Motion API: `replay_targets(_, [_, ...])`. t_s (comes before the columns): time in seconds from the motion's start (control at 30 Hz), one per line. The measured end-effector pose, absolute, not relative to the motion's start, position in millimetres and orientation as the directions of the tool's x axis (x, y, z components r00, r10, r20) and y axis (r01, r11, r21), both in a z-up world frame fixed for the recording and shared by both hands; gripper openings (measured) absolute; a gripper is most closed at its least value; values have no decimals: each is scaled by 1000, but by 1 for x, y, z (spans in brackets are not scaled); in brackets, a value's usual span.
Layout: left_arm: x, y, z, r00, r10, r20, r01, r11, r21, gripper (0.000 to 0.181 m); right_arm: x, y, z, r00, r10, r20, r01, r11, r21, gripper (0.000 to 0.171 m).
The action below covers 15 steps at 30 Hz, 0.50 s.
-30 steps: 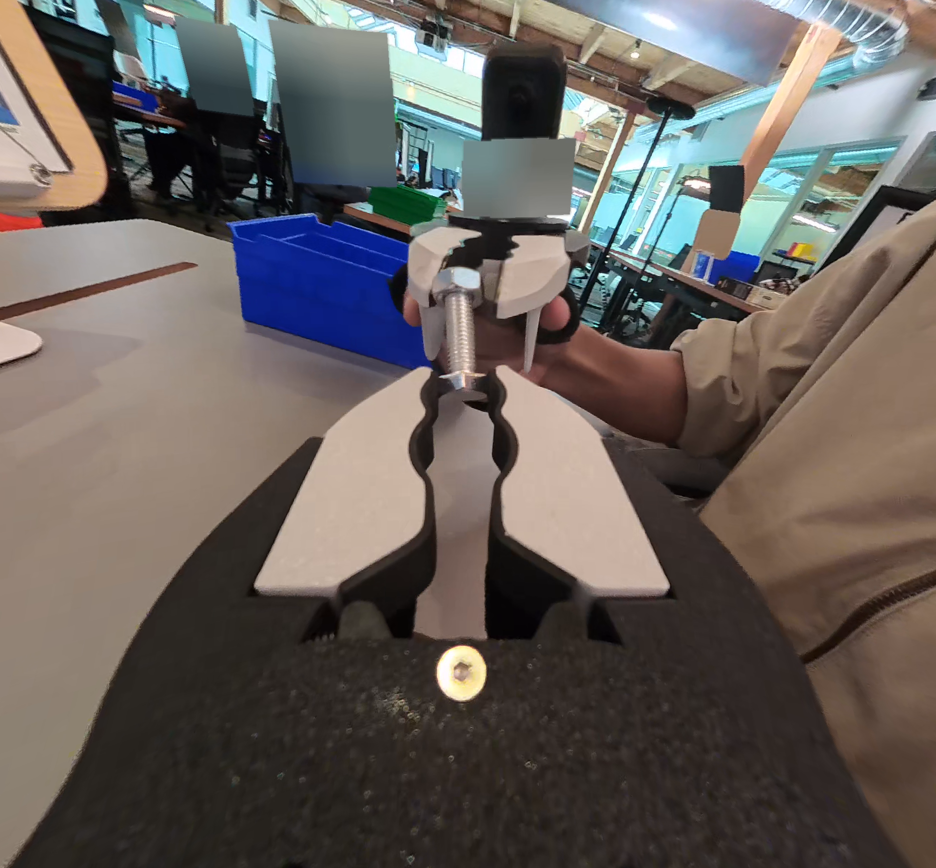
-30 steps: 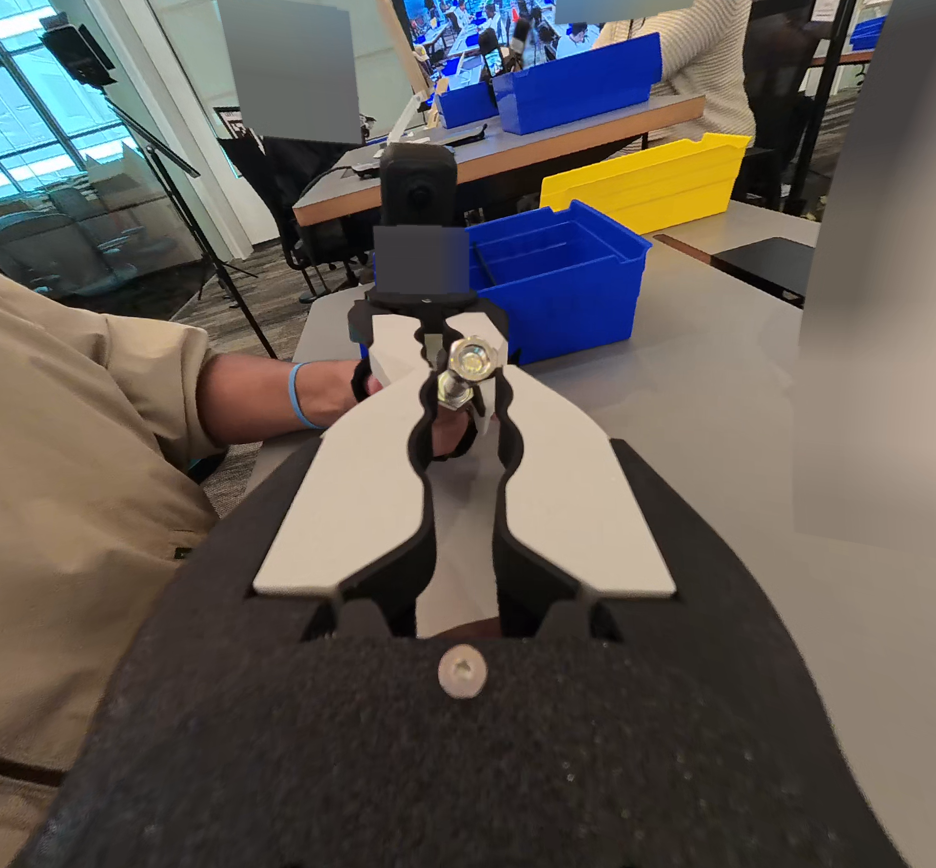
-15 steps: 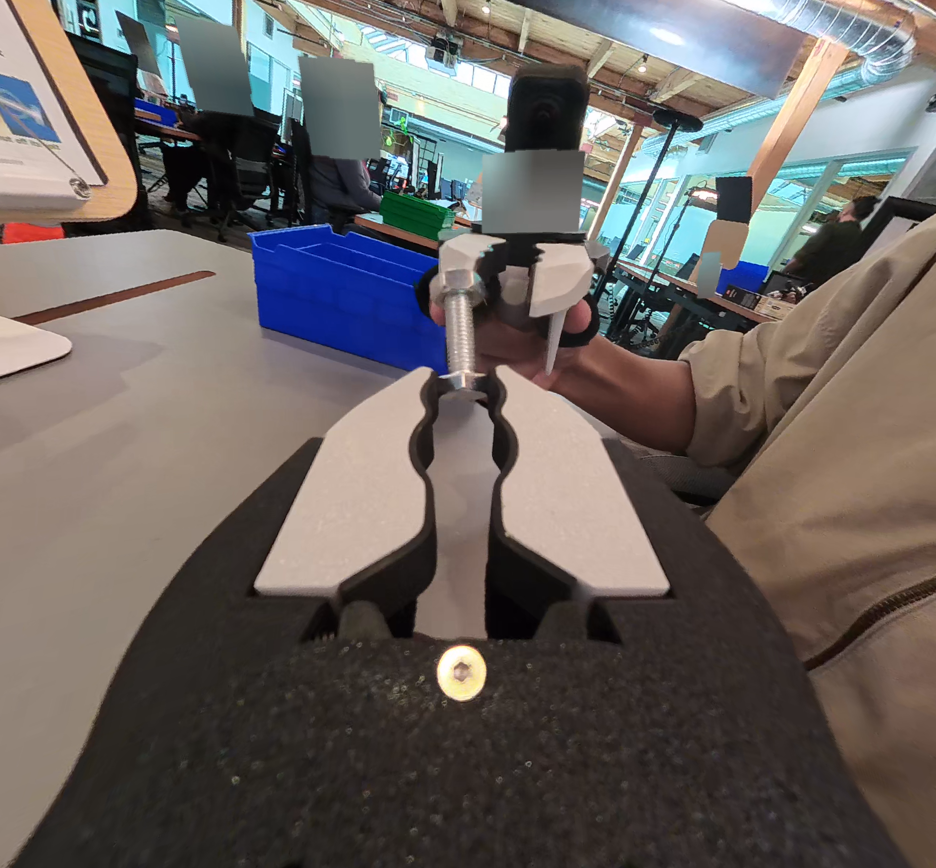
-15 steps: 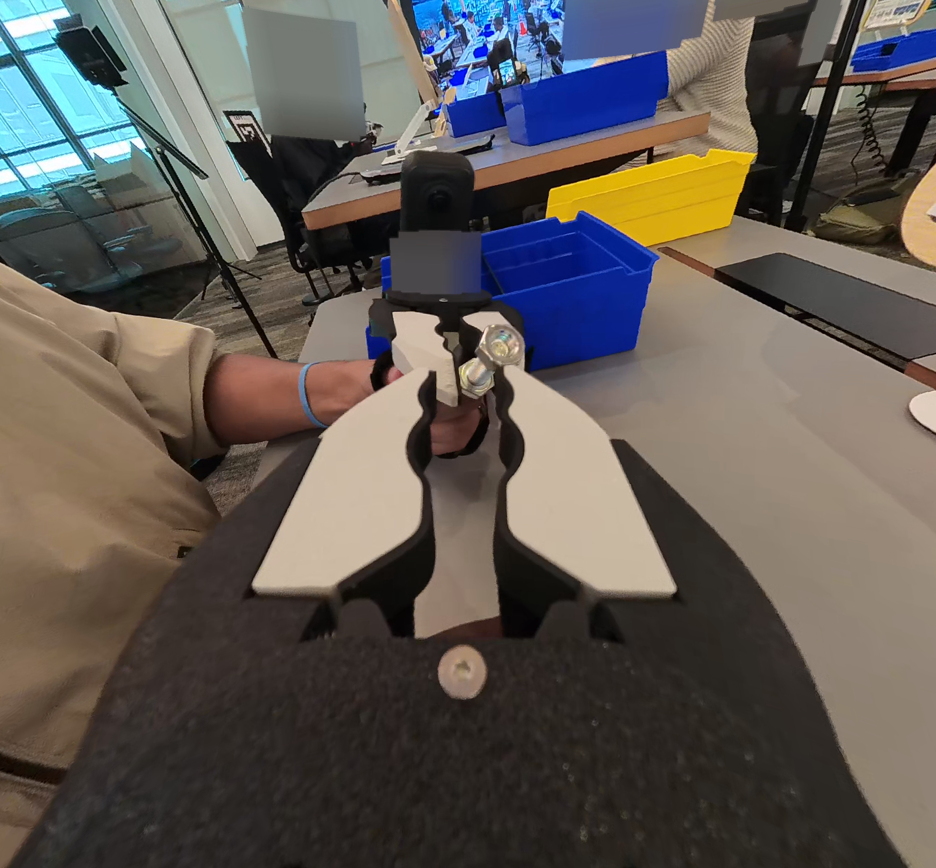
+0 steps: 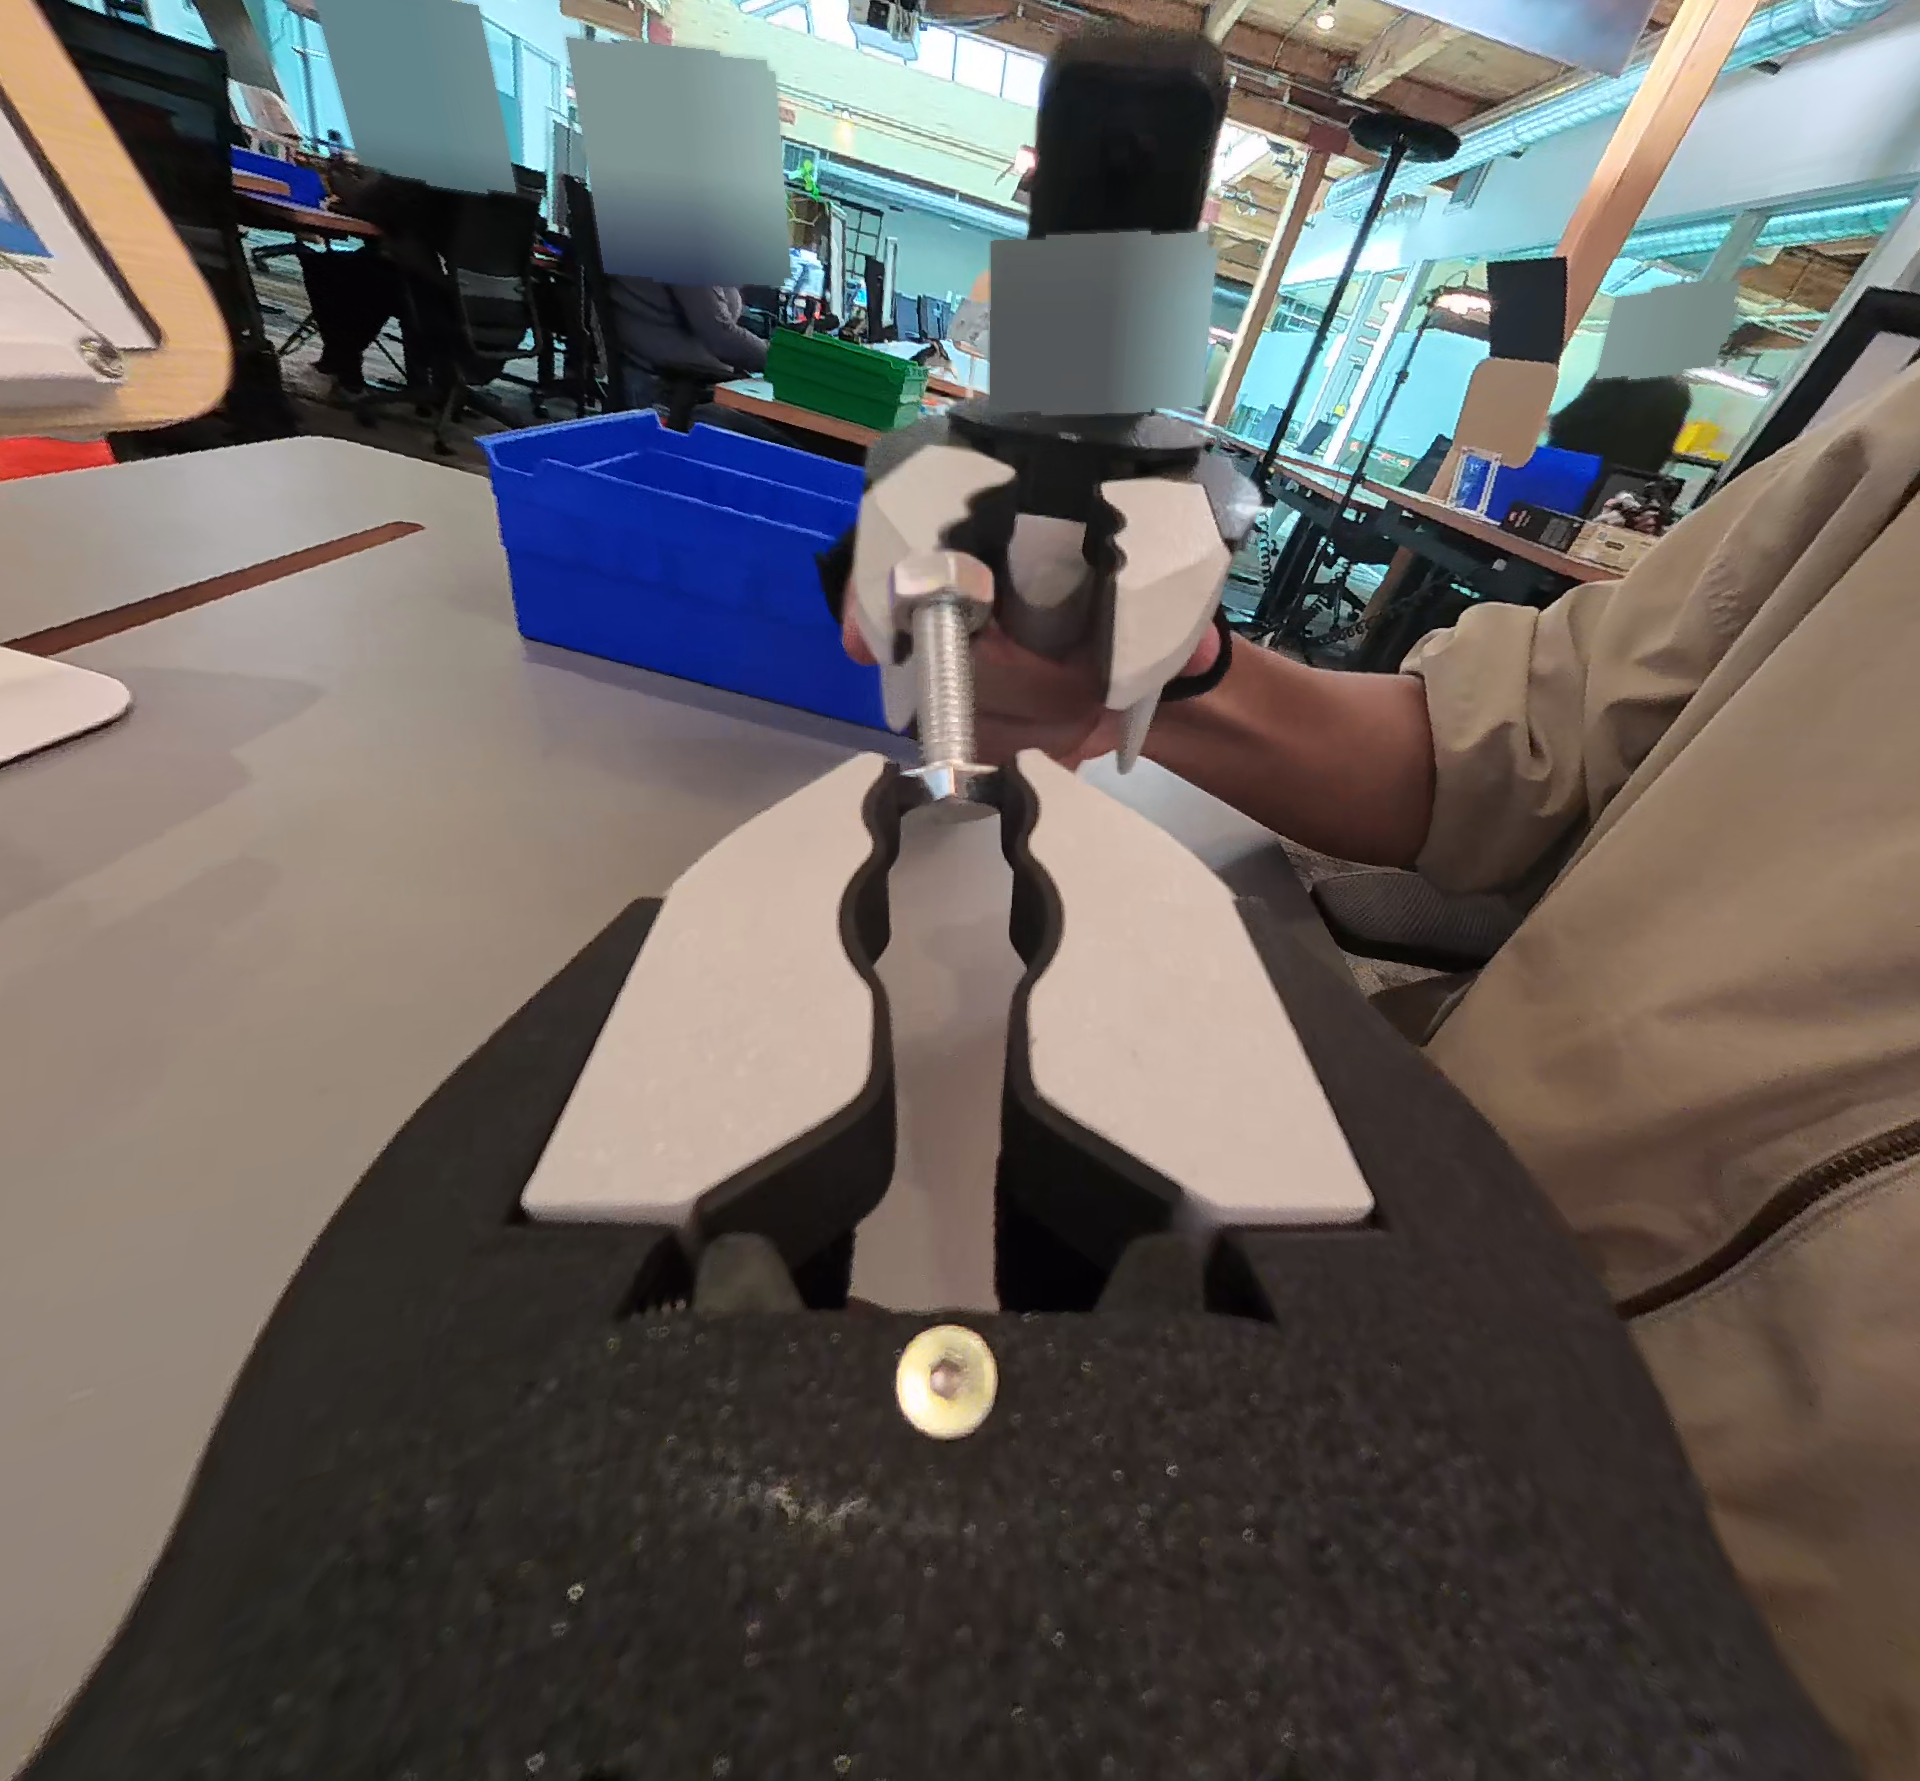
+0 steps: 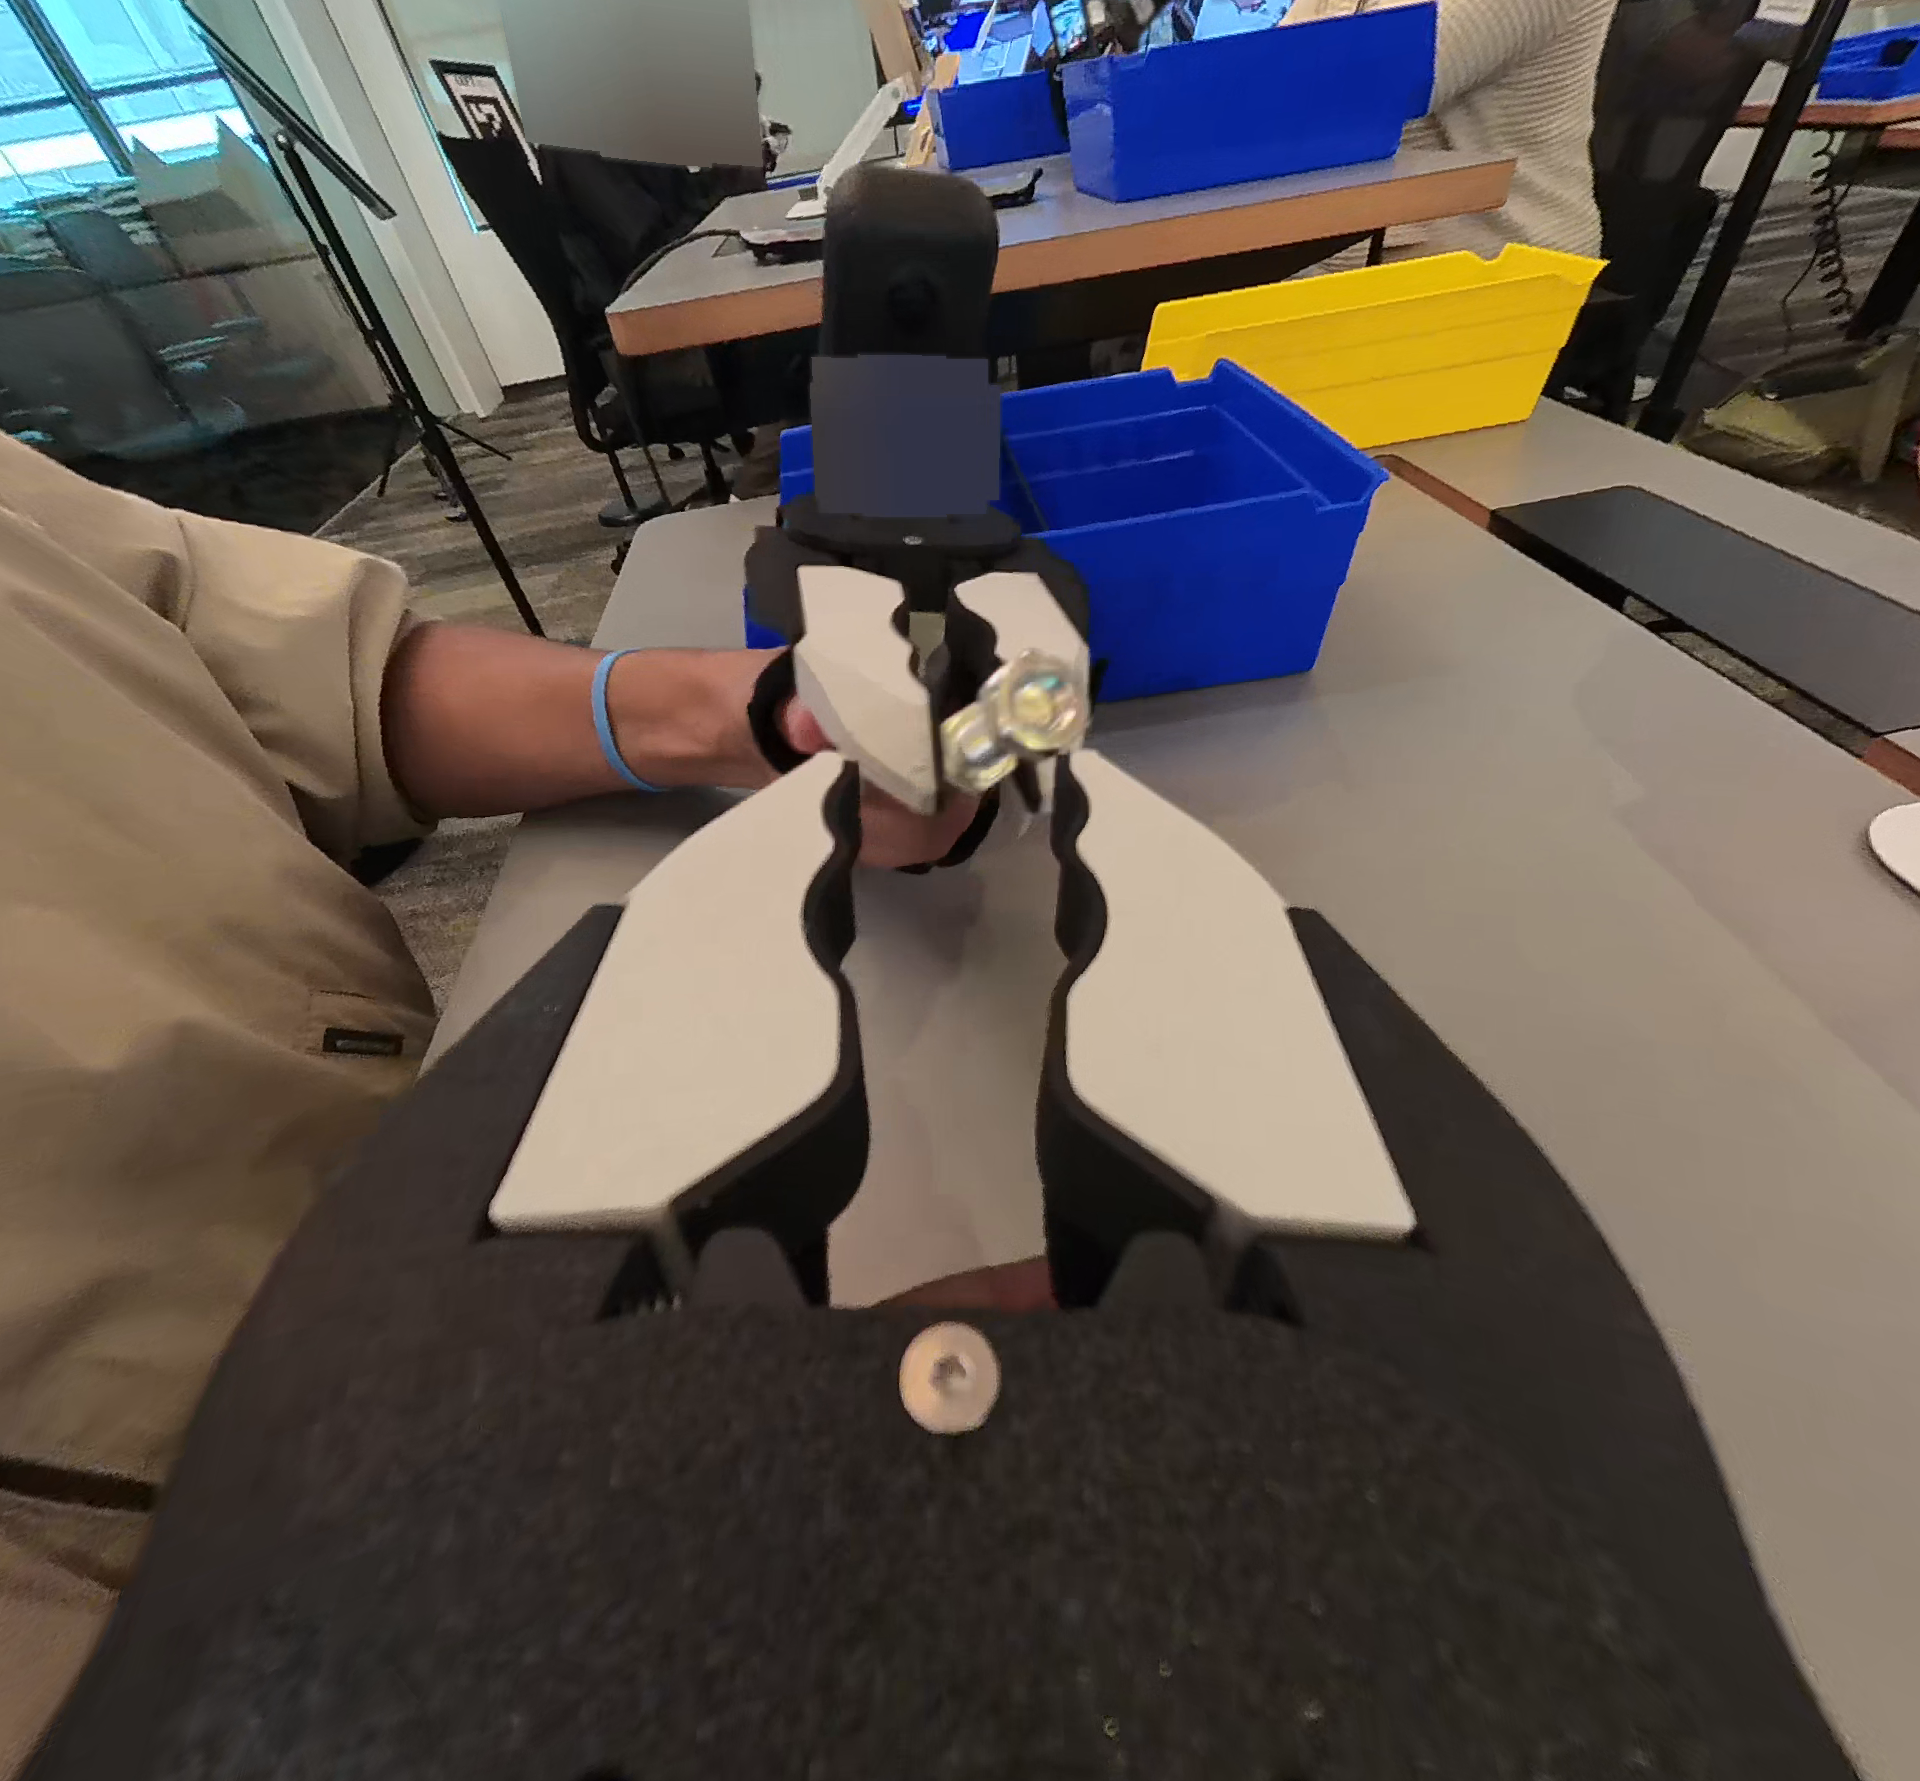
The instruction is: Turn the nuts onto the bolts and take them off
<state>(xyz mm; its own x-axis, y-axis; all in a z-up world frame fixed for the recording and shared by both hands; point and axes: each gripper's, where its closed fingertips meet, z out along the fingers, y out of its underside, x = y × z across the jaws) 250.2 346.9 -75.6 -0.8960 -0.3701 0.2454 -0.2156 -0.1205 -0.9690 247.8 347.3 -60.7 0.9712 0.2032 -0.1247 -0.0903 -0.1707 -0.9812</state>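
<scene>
The left tongs [image 5: 948,796] are clamped on the head of a silver bolt [image 5: 943,682], held in the air above the grey desk [image 5: 260,848] in front of a blue bin [image 5: 665,536]. A nut [image 5: 940,580] sits on the bolt's far end. The right tongs [image 6: 951,801] are spread apart around that nut, not gripping it. A person's hands hold both tools.
</scene>
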Motion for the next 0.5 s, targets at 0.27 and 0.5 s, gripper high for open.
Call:
replay_targets(0.27, [245, 343, -81, -910, -337, 241, -229, -76, -971, 18, 252, 343, -48, 973, 205, -106, -80, -130, -988, 39])
replay_targets(0.5, [242, 341, -78, -915, -314, 255, -235, -99, -967, 18, 242, 344, -67, 966, 237, -99, -50, -204, -978, 40])
